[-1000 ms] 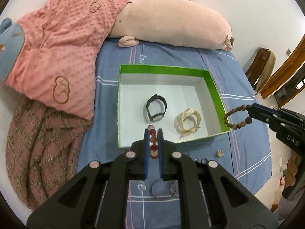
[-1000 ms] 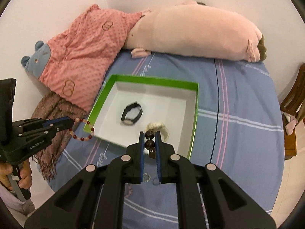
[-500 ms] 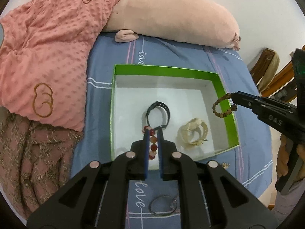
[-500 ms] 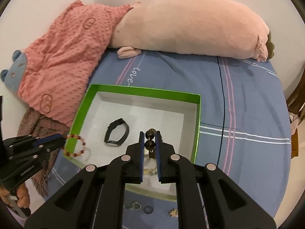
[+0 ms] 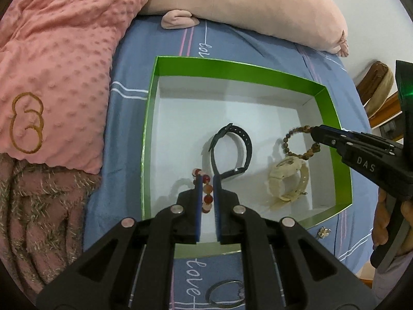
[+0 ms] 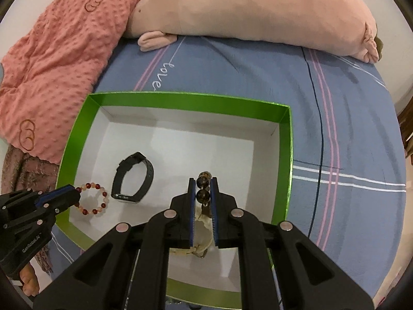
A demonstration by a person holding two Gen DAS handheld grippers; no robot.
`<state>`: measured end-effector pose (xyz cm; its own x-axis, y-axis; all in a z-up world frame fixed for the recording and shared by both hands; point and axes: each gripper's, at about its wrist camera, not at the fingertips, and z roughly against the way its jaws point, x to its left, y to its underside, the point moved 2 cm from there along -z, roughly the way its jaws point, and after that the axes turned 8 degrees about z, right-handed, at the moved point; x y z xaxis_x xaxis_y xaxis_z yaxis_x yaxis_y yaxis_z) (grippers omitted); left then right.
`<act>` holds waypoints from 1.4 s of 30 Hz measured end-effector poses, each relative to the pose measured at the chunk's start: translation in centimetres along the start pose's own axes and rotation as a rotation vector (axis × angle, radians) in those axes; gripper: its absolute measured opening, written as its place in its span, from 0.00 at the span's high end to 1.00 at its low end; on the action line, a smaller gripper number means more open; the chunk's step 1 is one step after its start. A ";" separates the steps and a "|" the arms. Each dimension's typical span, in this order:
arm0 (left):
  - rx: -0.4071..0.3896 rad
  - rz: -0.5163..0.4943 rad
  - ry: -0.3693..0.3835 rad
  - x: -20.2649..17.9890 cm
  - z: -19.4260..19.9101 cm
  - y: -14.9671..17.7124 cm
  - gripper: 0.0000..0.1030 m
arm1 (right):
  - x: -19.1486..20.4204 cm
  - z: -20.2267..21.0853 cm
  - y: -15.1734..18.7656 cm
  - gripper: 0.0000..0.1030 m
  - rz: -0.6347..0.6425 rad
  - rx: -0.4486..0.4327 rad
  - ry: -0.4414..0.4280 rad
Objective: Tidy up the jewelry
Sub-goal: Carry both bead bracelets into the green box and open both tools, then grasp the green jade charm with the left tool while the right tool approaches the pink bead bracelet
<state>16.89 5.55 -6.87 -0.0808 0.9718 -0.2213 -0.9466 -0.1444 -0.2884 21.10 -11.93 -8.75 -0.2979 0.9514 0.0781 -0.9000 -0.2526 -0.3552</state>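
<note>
- Your red-and-pink bead bracelet [image 6: 91, 199] hangs as an open loop over the near-left corner of the green-walled box [image 5: 333, 118].
- Your brown bead bracelet [image 5: 300, 142] hangs above the cream watch [image 5: 289, 178] at the box's right side.
- The black watch [image 5: 229, 152] lies on its side, mid-floor.
- A metal ring [image 5: 227, 294] and a small charm [image 5: 324, 231] lie outside the box.

Bed with blue sheet [image 6: 245, 77], pink and white stripes, "love" script. Lying directly on it: green-walled open box [image 6: 185, 100] at centre; long pink plush pillow [image 6: 245, 7] along the far edge; dotted coral-pink blanket [image 5: 56, 64] to the left, over a brown fringed throw [image 5: 33, 219]. On the near sheet: metal bangle [image 5: 227, 293]; small flower-shaped trinket [image 5: 324, 231] just outside the box's near right corner.
</note>
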 end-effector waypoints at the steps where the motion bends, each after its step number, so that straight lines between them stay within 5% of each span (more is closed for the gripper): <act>1: -0.003 -0.001 -0.003 0.0 0.1 0.0 0.92 | 0.0 0.1 0.0 0.82 -0.001 0.000 0.003; 4: -0.013 -0.002 -0.008 -0.1 0.4 0.1 0.91 | 0.0 1.0 0.0 0.58 0.006 -0.021 0.026; 5: -0.014 -0.002 -0.007 -0.1 0.6 0.1 0.88 | 0.0 1.4 0.0 0.57 0.007 -0.028 0.028; 10: -0.061 -0.035 -0.008 -0.5 3.2 1.2 0.85 | 0.5 4.9 0.9 0.57 0.018 -0.081 -0.015; 16: -0.077 -0.127 -0.010 -0.9 5.6 6.0 0.67 | 3.1 9.2 6.2 0.58 0.118 -0.095 -0.085; 25: 0.113 -0.102 -0.029 1.3 0.9 12.7 0.59 | 7.4 1.9 16.8 0.68 0.167 0.163 -0.178; 42: 0.110 -0.114 -0.045 1.1 0.7 13.2 0.54 | 10.0 -1.0 17.5 0.68 0.237 0.238 -0.151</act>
<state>4.05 4.81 -10.24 0.0177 0.9886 -0.1498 -0.9787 -0.0135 -0.2050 2.67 -6.61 -15.11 -0.5350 0.8290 0.1628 -0.8436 -0.5141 -0.1549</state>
